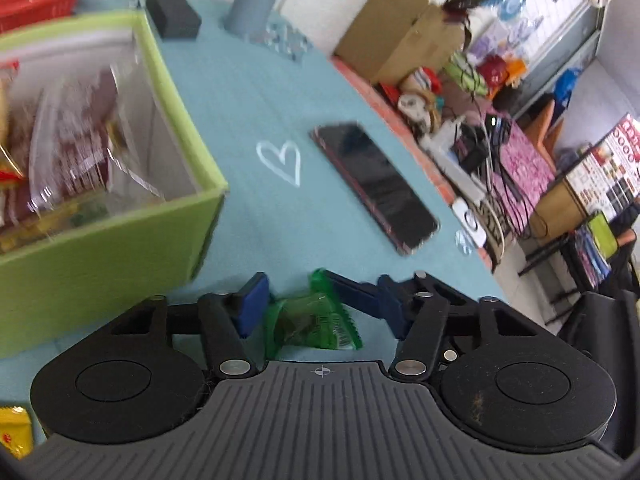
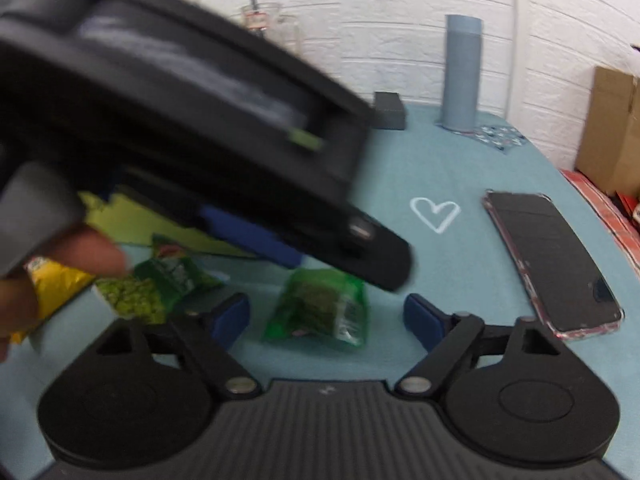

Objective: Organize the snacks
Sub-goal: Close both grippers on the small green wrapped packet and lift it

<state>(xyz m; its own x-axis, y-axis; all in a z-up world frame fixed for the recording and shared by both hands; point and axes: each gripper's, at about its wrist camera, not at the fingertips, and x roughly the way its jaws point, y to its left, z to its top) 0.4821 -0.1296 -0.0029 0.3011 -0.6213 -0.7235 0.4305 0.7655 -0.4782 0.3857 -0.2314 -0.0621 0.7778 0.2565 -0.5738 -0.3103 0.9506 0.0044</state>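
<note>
A small green snack packet (image 1: 312,324) lies on the blue table (image 1: 248,92), crumpled between the blue pads of my left gripper (image 1: 296,286), which is shut on it. In the right wrist view the same green packet (image 2: 320,308) sits just under the blurred left gripper, whose blue finger (image 2: 256,240) shows above it. My right gripper (image 2: 326,316) is open around the packet's near end, pads apart from it. A green pea packet (image 2: 160,284) and a yellow packet (image 2: 52,284) lie to the left, behind a person's finger (image 2: 92,256).
A lime-green box (image 1: 120,232) full of snack packets stands at left. A black phone (image 1: 376,188) lies near the table's right edge, beside a drawn white heart (image 1: 280,160). A grey cylinder (image 2: 462,72) and a small black box (image 2: 388,110) stand at the back.
</note>
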